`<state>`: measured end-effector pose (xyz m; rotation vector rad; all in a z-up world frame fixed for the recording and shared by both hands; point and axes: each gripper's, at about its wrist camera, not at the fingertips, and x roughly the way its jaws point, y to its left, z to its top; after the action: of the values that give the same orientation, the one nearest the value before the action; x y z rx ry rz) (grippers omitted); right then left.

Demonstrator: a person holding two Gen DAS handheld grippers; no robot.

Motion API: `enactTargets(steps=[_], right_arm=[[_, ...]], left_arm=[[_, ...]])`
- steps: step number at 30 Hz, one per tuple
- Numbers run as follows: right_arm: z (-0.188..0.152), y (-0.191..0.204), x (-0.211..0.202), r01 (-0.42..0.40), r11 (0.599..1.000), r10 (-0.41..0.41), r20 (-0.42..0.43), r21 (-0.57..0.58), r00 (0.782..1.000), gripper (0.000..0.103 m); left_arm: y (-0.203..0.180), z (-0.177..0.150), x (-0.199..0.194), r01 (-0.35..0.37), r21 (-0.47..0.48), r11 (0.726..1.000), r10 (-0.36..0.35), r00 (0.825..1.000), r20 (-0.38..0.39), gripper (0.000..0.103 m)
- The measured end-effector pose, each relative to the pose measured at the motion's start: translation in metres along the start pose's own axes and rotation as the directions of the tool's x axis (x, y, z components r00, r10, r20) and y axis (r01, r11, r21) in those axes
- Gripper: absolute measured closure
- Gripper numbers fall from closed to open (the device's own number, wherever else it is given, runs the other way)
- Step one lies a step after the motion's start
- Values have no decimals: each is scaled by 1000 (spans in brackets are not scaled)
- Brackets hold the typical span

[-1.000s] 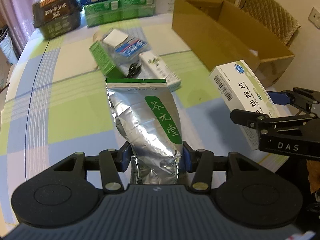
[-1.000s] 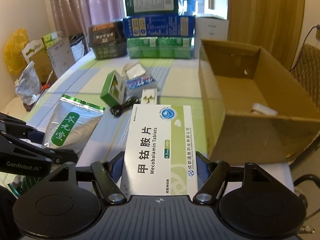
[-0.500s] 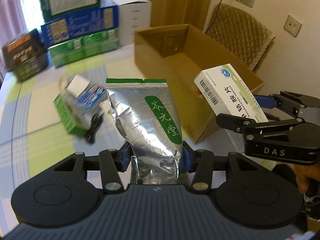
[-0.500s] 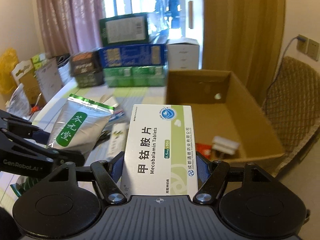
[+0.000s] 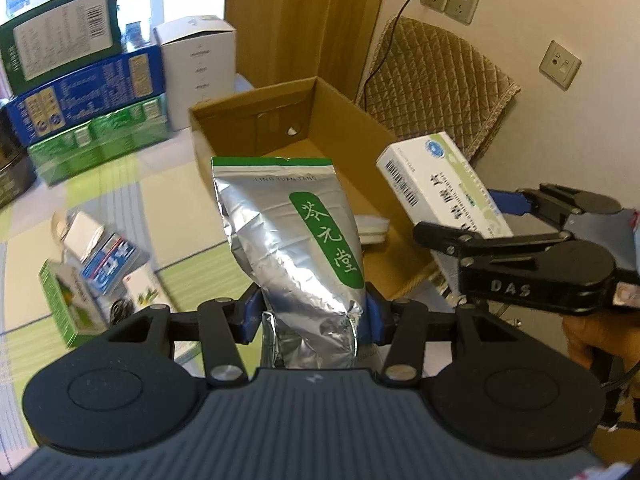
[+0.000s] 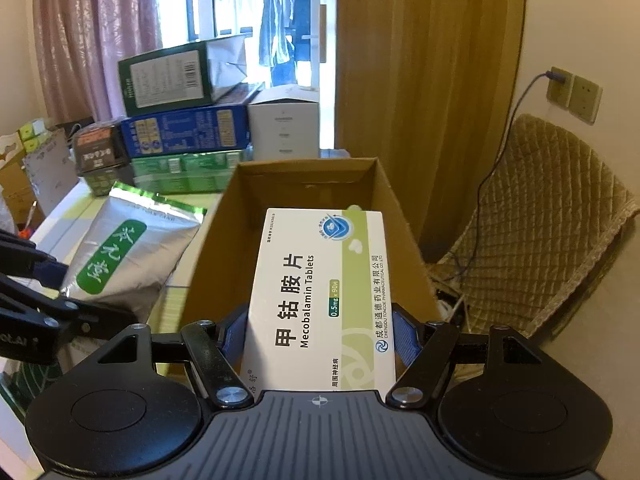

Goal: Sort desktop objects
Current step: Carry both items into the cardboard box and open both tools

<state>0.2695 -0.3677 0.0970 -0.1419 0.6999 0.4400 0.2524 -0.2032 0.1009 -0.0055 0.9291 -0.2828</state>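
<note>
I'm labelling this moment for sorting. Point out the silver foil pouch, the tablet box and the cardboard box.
silver foil pouch (image 5: 296, 248): left wrist view, on its crinkled foil front.
tablet box (image 6: 320, 296): right wrist view, on its white printed face.
cardboard box (image 6: 308, 184): right wrist view, on its inner far wall.

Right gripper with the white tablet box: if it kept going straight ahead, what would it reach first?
Probably the open brown cardboard box; the white tablet box in the right gripper points into it, though depth is unclear.

Daylight from the window (image 6: 248, 8) blew out to white. Fisheye bending curved the edges, and the small boxes (image 5: 100, 276) were motion-blurred.
</note>
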Motion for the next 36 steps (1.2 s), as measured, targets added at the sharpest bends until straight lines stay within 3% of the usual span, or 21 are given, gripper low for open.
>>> enactTargets(steps=[16, 30, 36], right_arm=[[23, -48, 37, 2, 1000, -2, -9, 21, 1000, 35], [17, -59, 59, 0, 999, 1, -40, 35, 999, 35], [15, -58, 63, -4, 999, 5, -43, 35, 999, 35]], left_arm=[[-10, 62, 53, -9, -67, 998, 10, 1000, 10, 58], [-3, 69, 91, -8, -112, 994, 7, 1000, -7, 57], [2, 65, 86, -29, -114, 993, 32, 999, 25, 55]])
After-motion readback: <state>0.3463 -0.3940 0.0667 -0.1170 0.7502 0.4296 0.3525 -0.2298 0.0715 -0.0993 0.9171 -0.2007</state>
